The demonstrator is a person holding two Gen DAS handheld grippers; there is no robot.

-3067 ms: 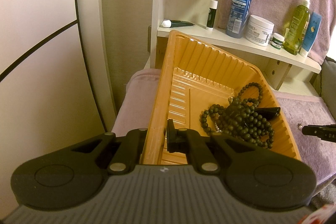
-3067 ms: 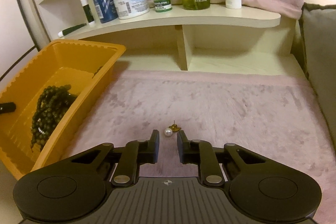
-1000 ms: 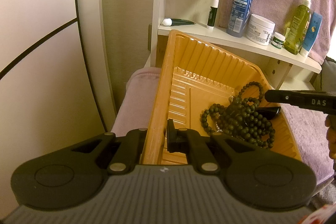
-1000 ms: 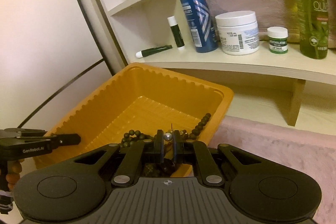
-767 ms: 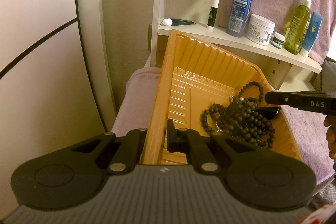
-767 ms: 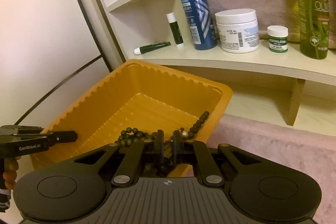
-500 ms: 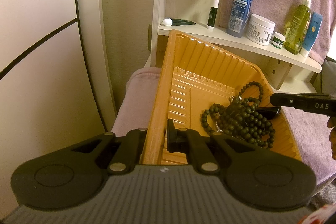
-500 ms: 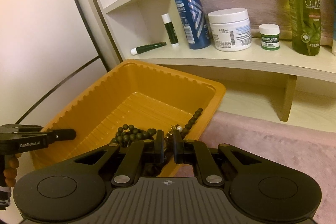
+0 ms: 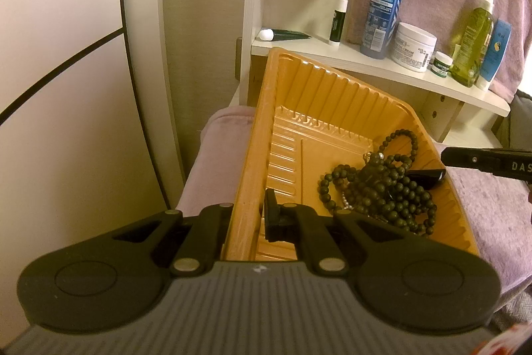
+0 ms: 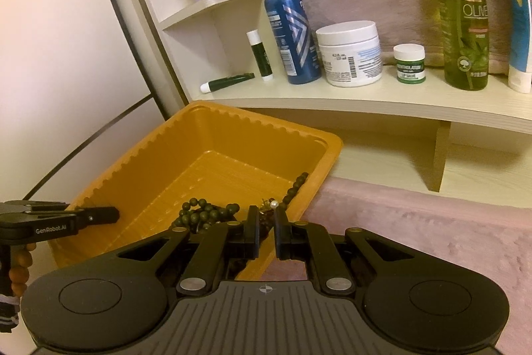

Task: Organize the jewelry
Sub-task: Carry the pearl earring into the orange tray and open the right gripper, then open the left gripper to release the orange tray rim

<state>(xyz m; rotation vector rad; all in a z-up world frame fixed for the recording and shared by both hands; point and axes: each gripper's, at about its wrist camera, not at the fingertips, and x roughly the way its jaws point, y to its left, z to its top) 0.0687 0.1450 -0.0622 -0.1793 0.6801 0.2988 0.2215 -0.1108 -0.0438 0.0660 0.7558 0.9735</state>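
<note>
A mauve plush cover (image 10: pixel 415 222) spreads under a cream shelf (image 10: pixel 365 102) that carries a blue spray bottle (image 10: pixel 289 22), a white jar (image 10: pixel 350 54) and an olive bottle (image 10: pixel 462 9). On the cover sits the orange tray (image 9: pixel 319 95), its near wall clamped between the fingers of the left gripper (image 9: pixel 247 215), one inside and one outside the rim. Inside the tray, toward its right wall, a heap of dark green beads (image 9: pixel 375 185) lies in loops. The right gripper (image 10: pixel 266 233) hangs at the tray's right rim, fingers slightly parted and holding nothing. Just beyond its tips a small pearl earring (image 10: pixel 273 204) rests on the beads.
</note>
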